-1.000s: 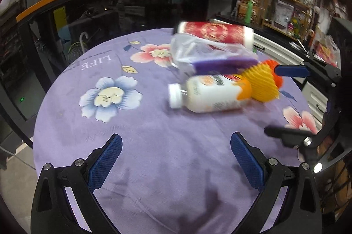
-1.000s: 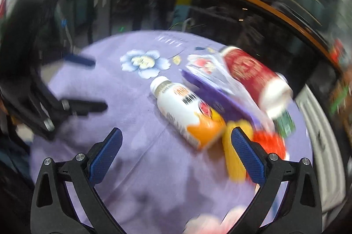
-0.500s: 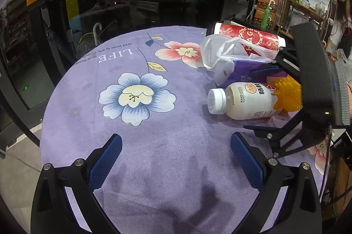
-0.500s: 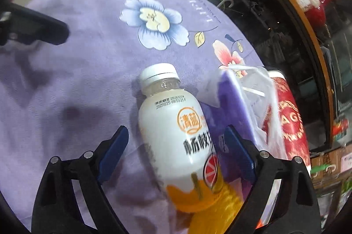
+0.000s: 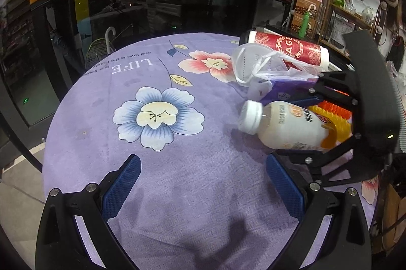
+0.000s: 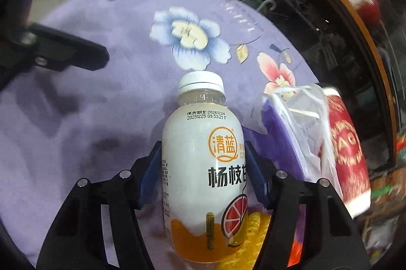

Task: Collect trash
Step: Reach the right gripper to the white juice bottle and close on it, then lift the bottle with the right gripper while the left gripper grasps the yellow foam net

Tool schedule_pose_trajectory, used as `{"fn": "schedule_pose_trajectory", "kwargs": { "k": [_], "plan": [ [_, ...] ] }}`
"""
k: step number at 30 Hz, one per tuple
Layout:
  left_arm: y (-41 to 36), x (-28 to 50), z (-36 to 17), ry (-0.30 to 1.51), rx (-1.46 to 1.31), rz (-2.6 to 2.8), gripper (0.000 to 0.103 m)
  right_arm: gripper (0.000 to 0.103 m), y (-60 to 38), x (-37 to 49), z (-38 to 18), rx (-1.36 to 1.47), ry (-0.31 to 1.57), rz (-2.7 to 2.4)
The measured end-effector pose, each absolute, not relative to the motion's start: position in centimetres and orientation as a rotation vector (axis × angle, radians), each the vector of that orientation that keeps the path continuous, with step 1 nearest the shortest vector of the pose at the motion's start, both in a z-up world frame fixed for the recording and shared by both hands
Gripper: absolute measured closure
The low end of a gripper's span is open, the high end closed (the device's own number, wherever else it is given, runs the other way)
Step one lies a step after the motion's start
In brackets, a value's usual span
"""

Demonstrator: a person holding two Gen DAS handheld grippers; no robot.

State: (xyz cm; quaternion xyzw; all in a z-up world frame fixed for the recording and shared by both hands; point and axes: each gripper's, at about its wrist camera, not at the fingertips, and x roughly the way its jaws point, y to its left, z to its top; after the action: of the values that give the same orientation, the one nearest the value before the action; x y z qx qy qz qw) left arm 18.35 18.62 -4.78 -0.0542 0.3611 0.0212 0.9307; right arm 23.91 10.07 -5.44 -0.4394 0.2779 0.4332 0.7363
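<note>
The right hand-held gripper (image 6: 203, 173) was closing on a smooth white bottle (image 6: 203, 160) — pads touching its sides; the left hand-held gripper (image 5: 203, 183) stood wide over the purple surface (image 5: 177, 168).

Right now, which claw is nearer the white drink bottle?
Right. The right claw straddles the white drink bottle, jaws closing on its body. The left claw hangs open over bare cloth, apart from it.

Lilac tablecloth (image 5: 177, 193) with blue and pink flowers; white bottle (image 6: 203, 158) (orange base); red can (image 5: 289, 50).
</note>
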Motion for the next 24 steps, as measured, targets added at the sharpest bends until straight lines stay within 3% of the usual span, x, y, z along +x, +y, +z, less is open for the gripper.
{"fn": "schedule_pose_trajectory", "kwargs": {
  "k": [8, 24],
  "plan": [
    [18.4, 17.3, -4.8, 0.731, -0.143, 0.006, 0.007, 0.04, 4.7, 18.9, -2.5, -0.658, 0.577, 0.965],
    [3.9, 23.1, -6.7, 0.813, -0.036, -0.325, 0.011, 0.04, -12.4, 14.2, -2.6, -0.296, 0.586, 0.643]
  ]
}}
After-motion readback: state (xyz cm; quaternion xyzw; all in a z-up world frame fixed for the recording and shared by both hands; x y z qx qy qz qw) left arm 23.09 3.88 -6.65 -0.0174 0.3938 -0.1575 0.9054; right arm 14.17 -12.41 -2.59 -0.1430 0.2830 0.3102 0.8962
